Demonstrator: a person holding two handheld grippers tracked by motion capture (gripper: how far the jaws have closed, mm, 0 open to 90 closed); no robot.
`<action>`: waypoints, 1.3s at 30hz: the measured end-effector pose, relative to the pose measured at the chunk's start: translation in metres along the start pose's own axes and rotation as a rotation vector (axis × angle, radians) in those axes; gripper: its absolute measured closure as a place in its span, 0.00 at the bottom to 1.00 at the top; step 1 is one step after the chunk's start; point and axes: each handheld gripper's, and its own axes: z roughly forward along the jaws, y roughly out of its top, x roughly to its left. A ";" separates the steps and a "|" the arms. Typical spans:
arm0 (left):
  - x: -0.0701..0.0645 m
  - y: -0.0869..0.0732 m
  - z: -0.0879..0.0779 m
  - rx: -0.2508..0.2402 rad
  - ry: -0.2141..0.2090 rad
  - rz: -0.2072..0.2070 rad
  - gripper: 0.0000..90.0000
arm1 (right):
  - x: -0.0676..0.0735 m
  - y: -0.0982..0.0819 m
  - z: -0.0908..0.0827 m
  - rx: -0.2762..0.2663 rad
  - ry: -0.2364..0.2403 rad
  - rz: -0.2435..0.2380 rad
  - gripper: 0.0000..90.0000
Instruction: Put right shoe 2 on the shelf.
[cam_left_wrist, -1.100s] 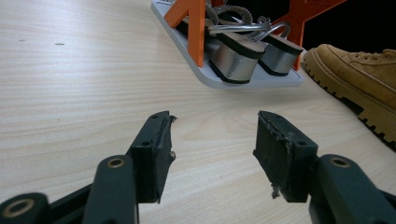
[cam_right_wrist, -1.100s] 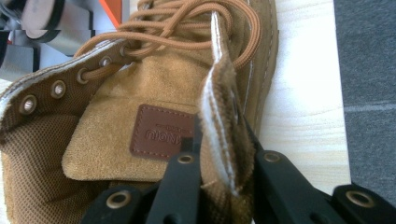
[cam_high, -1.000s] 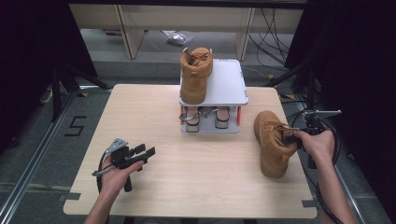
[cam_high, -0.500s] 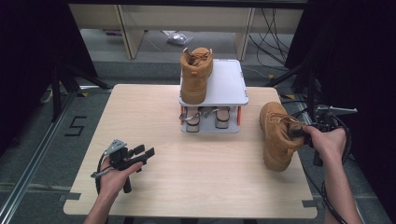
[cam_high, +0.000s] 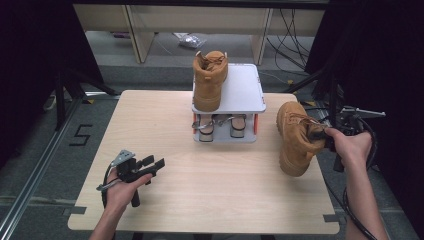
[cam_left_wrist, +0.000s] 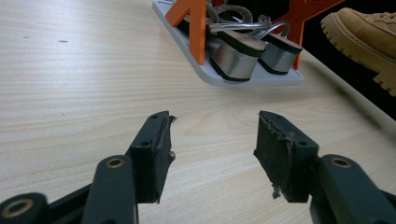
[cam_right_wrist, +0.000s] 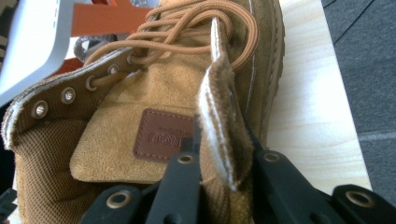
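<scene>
Two tan suede boots are in sight: one boot on the rack (cam_high: 210, 80) standing on the top shelf, and one boot at the table's right edge (cam_high: 295, 137). One two-tier rack (cam_high: 245, 92) stands on the one wooden table (cam_high: 150, 125). Its lower tier holds two silver-heeled shoes (cam_left_wrist: 236, 58), side by side. Two grippers are present, the left gripper (cam_high: 150, 166) and the right gripper (cam_high: 320, 134), each held by one hand.

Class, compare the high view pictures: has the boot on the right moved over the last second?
Yes. The boot, clamped by the right gripper, has tipped up and shifted toward the table's far right edge, judged against the rack.
</scene>
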 end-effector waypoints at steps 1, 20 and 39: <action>0.000 0.000 0.000 0.001 0.001 0.001 0.50 | 0.004 0.000 -0.002 0.005 0.014 0.050 0.94; 0.001 -0.002 0.001 0.013 0.008 0.000 0.50 | 0.018 0.018 -0.011 -0.057 0.049 0.075 0.94; 0.002 -0.002 0.000 0.007 0.009 -0.002 0.50 | 0.036 0.033 -0.016 -0.104 0.123 0.073 0.94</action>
